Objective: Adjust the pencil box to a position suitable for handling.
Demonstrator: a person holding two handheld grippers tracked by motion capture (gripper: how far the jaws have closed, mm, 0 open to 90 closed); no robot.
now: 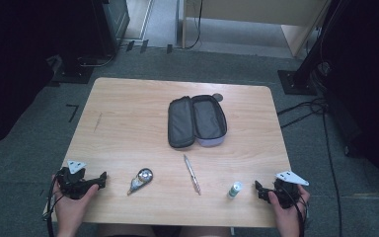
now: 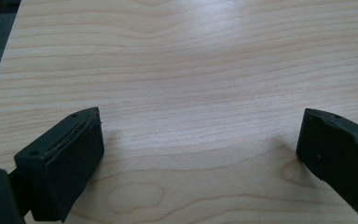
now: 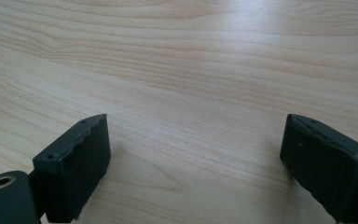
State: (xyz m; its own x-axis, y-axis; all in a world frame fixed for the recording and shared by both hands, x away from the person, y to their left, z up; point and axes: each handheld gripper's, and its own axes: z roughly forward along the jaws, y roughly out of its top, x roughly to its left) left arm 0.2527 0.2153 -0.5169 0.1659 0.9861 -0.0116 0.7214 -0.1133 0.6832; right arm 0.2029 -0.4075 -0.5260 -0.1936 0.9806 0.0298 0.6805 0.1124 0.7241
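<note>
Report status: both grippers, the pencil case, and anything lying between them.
Left gripper open, empty, near edge. Right gripper open, empty. Pencil case unzipped, mid-table. Correction tape, pen, small bottle lie in between.

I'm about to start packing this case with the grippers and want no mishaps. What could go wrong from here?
The small white bottle stands close to the right hand-held gripper, whose jaws are open; a careless sweep could tip it. The pen is thin and lies flat on the table, so it may slip or roll when pinched. The open pencil case is soft and might slide when things are pushed in.
</note>
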